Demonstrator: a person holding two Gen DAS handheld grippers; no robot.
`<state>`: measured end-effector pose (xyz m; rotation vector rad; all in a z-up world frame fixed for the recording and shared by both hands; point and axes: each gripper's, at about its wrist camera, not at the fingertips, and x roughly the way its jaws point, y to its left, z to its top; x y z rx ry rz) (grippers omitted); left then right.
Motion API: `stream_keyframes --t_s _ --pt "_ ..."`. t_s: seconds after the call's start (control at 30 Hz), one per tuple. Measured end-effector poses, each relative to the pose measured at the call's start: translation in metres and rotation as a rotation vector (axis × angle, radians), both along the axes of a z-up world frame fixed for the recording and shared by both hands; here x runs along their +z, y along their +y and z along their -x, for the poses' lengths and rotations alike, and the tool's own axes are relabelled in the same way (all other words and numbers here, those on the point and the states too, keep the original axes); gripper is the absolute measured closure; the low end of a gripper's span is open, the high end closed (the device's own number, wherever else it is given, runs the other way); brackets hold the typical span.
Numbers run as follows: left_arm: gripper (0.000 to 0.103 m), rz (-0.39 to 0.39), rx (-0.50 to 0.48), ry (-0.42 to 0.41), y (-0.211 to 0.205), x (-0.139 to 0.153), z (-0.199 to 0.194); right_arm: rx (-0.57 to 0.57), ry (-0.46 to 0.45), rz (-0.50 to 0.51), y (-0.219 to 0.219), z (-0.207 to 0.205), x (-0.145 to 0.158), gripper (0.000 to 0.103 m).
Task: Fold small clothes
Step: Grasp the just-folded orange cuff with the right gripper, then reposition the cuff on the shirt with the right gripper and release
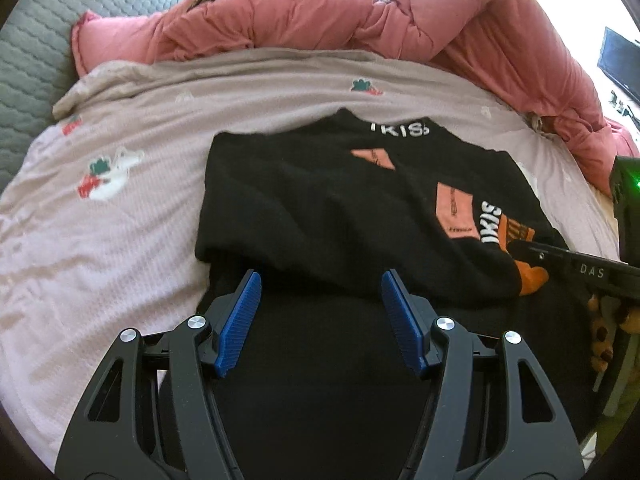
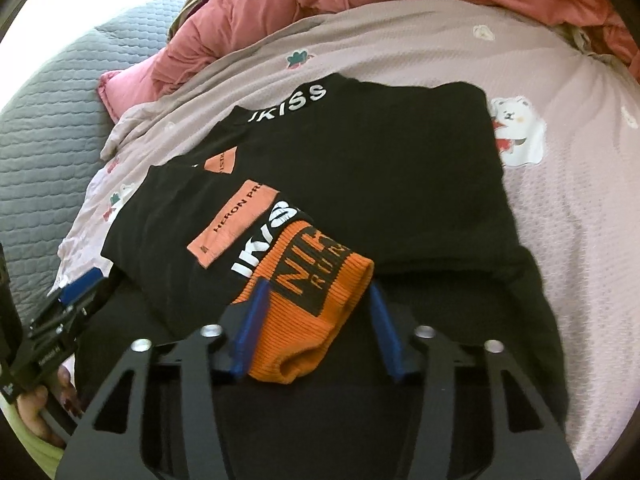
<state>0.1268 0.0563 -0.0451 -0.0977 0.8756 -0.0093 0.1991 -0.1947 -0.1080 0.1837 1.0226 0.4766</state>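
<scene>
A black sweater [image 1: 340, 200] [image 2: 380, 168] with white lettering at the collar and salmon patches lies flat on the bed, one sleeve folded across its front. That sleeve ends in an orange ribbed cuff [image 2: 316, 320] [image 1: 530, 274]. My right gripper [image 2: 316, 292] has its blue pads on either side of the cuff, touching it; in the left wrist view its finger [image 1: 524, 247] reaches the cuff from the right. My left gripper [image 1: 322, 296] hovers open over the sweater's near hem, pads wide apart with nothing pinched; its blue pad [image 2: 82, 286] shows at the left edge.
The sweater rests on a pale pink sheet [image 1: 120, 220] [image 2: 580, 220] printed with cartoon figures. A bunched pink duvet [image 1: 320, 12] lies behind it, a grey quilted cover [image 1: 32, 60] at the left. A person's hand [image 2: 36, 412] holds the left gripper.
</scene>
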Motion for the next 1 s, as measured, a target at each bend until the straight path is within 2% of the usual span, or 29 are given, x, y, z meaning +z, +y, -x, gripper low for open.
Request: stream_keyframes --t_s 0.03,0.07,0.13,0.2,0.33,0.43,0.63,0.73,0.9,1.0 --pt "0.048 0.003 -0.001 0.002 0.000 -0.001 0.000 0.006 -0.001 -0.008 0.001 0.000 -0.001 0.067" --pt "0.048 0.005 -0.002 0.003 0.000 -0.002 0.000 0.008 -0.004 -0.012 0.002 0.000 -0.001 0.068" --pt "0.048 0.010 -0.002 -0.001 0.000 -0.001 0.001 0.022 -0.019 -0.022 0.002 0.000 0.000 0.087" --pt "0.048 0.013 0.001 -0.004 0.001 0.000 0.001 0.035 -0.041 -0.021 0.004 0.001 0.002 0.093" --pt "0.048 0.022 0.014 -0.018 0.005 0.003 0.003 0.059 -0.114 -0.030 0.006 0.005 0.019 0.096" --pt "0.048 0.025 0.030 -0.030 0.009 0.006 0.004 0.086 -0.204 -0.013 0.006 0.004 0.042 0.096" --pt "0.048 0.033 0.059 -0.043 0.018 0.010 0.006 0.062 -0.322 0.047 -0.008 -0.018 0.082 0.096" --pt "0.048 0.038 0.076 -0.049 0.023 0.012 0.007 0.043 -0.334 0.081 -0.013 -0.030 0.084 0.096" --pt "0.048 0.049 0.137 -0.073 0.037 0.018 0.007 0.024 -0.308 0.127 -0.023 -0.045 0.071 0.096" --pt "0.053 0.048 0.158 -0.077 0.043 0.025 0.003 0.018 -0.297 0.144 -0.022 -0.046 0.062 0.096"
